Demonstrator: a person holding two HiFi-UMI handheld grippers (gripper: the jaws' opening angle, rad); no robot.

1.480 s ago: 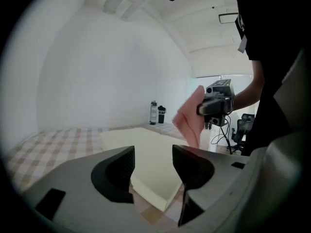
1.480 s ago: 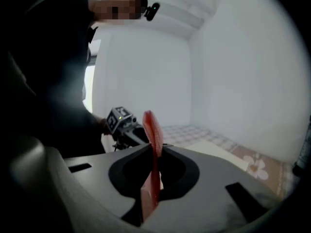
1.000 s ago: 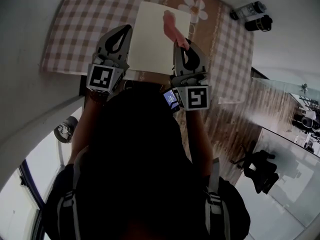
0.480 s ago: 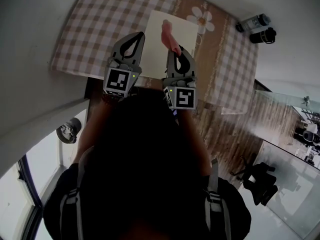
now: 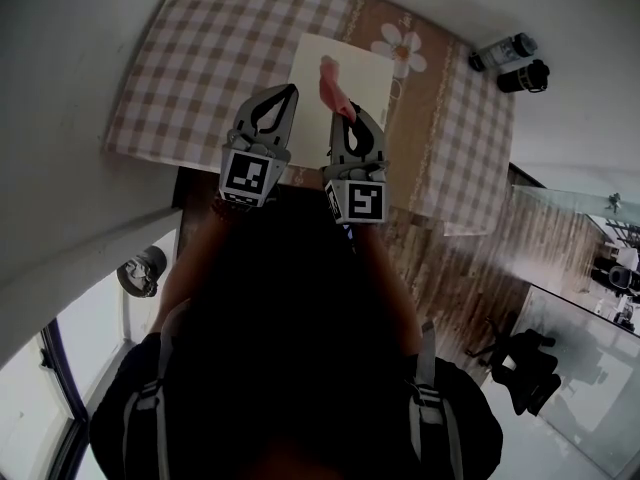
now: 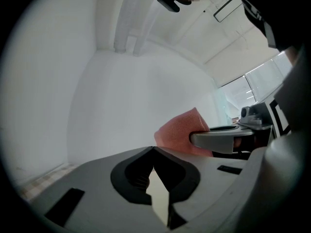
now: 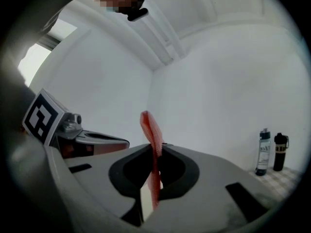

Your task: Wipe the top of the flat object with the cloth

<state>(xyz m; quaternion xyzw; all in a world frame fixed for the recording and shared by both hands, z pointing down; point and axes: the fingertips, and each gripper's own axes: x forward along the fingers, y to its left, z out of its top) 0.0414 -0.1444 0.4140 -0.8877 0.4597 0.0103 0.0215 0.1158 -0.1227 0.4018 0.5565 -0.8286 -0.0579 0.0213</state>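
Observation:
A cream flat board (image 5: pixel 350 83) lies on the checked tablecloth (image 5: pixel 200 68). My right gripper (image 5: pixel 347 114) is shut on a pink cloth (image 5: pixel 330 81), which stands up over the board's near half. In the right gripper view the cloth (image 7: pixel 151 140) is pinched edge-on between the jaws of the right gripper (image 7: pixel 156 148). My left gripper (image 5: pixel 290 90) is at the board's near left edge, shut with nothing in it. Its jaw tips meet in the left gripper view (image 6: pixel 153 147), where the pink cloth (image 6: pixel 177 132) shows beyond them to the right.
Two bottles, one clear (image 5: pixel 503 47) and one dark (image 5: pixel 524 73), lie at the table's far right corner; they also show in the right gripper view (image 7: pixel 264 152). A flower print (image 5: pixel 400 46) is beside the board. White walls lie behind; wood floor (image 5: pixel 470 248) to the right.
The two grippers have drawn closer together near the board's front edge. The right gripper has come down a little, still with the pink cloth in it.

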